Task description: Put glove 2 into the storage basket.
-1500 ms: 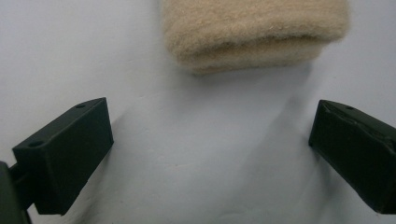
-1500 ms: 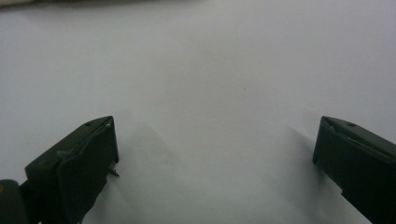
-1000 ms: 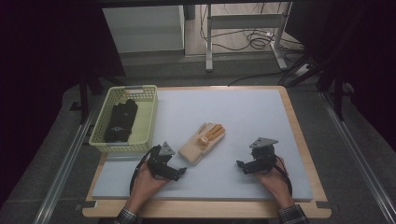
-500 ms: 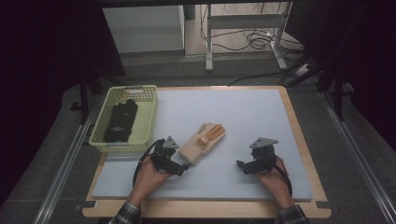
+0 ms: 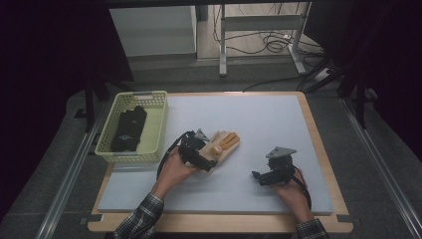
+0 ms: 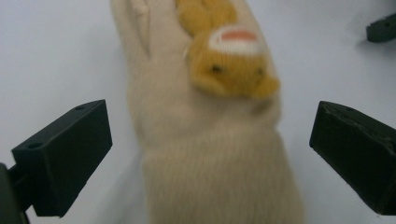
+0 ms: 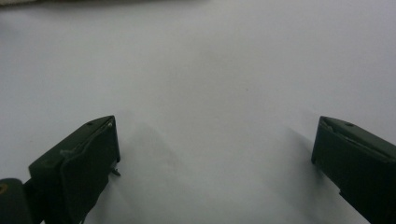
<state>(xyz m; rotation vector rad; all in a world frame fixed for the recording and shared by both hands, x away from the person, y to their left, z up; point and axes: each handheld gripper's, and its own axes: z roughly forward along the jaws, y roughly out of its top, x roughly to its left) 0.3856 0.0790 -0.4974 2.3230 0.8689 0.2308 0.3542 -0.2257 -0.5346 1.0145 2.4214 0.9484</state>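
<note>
Over the glove's point(image 6: 205, 140) cuff, the left tool point(image 5: 199, 157) gapes wide, straddling it, apparently to pinch it; right of the glove, the right tool point(image 5: 263, 178) idles wide above bare tabletop point(image 5: 268, 119).

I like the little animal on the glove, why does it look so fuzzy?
In the left gripper view the glove sits too close to the camera, so it's out of focus; in the high view it looks sharper but small, with the room around the table dark.

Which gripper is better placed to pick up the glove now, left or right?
Left. The left gripper is open with the glove between its fingers. The right gripper is open over the bare mat, apart from the glove.
</note>
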